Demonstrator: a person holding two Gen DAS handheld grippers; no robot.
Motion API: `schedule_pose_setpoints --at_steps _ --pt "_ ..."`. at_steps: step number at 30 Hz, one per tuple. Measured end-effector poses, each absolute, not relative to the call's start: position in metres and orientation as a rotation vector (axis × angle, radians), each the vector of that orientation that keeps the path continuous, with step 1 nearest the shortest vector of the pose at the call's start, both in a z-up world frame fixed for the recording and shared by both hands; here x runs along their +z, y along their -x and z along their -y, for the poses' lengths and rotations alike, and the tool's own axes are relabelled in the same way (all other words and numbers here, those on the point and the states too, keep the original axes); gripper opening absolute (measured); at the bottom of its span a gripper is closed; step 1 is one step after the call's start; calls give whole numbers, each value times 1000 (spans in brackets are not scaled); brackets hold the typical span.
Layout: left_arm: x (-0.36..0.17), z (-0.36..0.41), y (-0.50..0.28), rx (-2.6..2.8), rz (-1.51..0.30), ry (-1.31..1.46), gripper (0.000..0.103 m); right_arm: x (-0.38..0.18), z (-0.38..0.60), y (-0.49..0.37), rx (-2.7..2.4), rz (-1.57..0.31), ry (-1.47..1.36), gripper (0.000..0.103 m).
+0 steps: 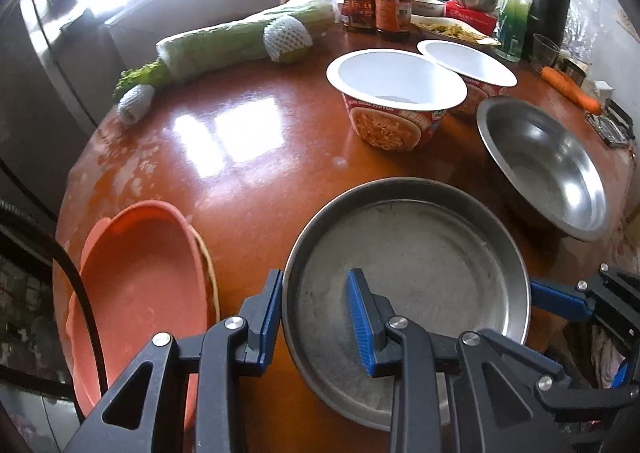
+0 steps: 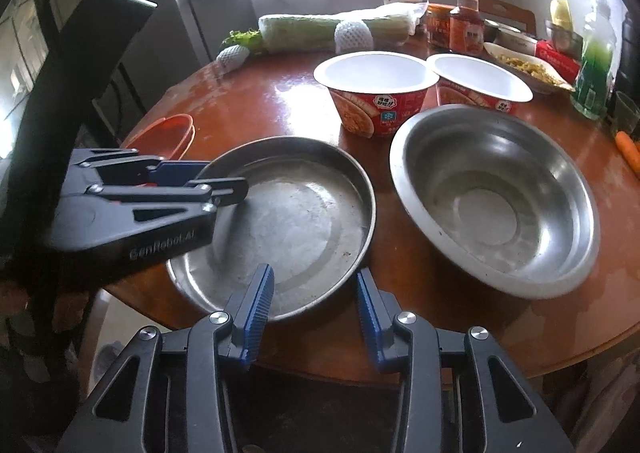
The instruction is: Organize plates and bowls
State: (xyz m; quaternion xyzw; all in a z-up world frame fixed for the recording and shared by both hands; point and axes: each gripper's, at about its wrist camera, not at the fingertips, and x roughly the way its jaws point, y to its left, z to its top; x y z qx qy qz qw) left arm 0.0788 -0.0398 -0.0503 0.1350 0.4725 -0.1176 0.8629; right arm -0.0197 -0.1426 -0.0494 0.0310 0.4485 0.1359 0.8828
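Observation:
A flat steel plate (image 1: pixel 420 253) (image 2: pixel 296 221) lies near the table's front edge. My left gripper (image 1: pixel 316 309) is open and straddles the plate's left rim, one finger outside and one inside; it also shows in the right wrist view (image 2: pixel 208 179). My right gripper (image 2: pixel 314 305) is open and straddles the plate's near right rim; it also shows at the plate's right in the left wrist view (image 1: pixel 568 299). A steel bowl (image 1: pixel 548 169) (image 2: pixel 496 197) sits to the right. Two noodle cups (image 1: pixel 396 97) (image 2: pixel 376 89) stand behind. An orange plate (image 1: pixel 144 293) (image 2: pixel 168 133) lies at the left edge.
The round red-brown table (image 1: pixel 240 157) holds a wrapped cabbage (image 1: pixel 240 41), jars and a sauce bottle (image 1: pixel 394 5), a dish of food (image 2: pixel 528 69), a green bottle (image 2: pixel 594 65), a black flask (image 1: pixel 548 9) and a carrot (image 1: pixel 572 89) at the back and right.

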Motion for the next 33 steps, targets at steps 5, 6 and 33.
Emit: schedule_pose_setpoints --at_steps 5,6,33 --pt "-50 39 -72 -215 -966 -266 33 -51 141 18 275 -923 -51 43" --pt "-49 39 -71 -213 -956 -262 33 -51 142 17 273 -922 -52 43" --pt "6 0 -47 -227 -846 -87 33 -10 127 27 297 -825 -73 43"
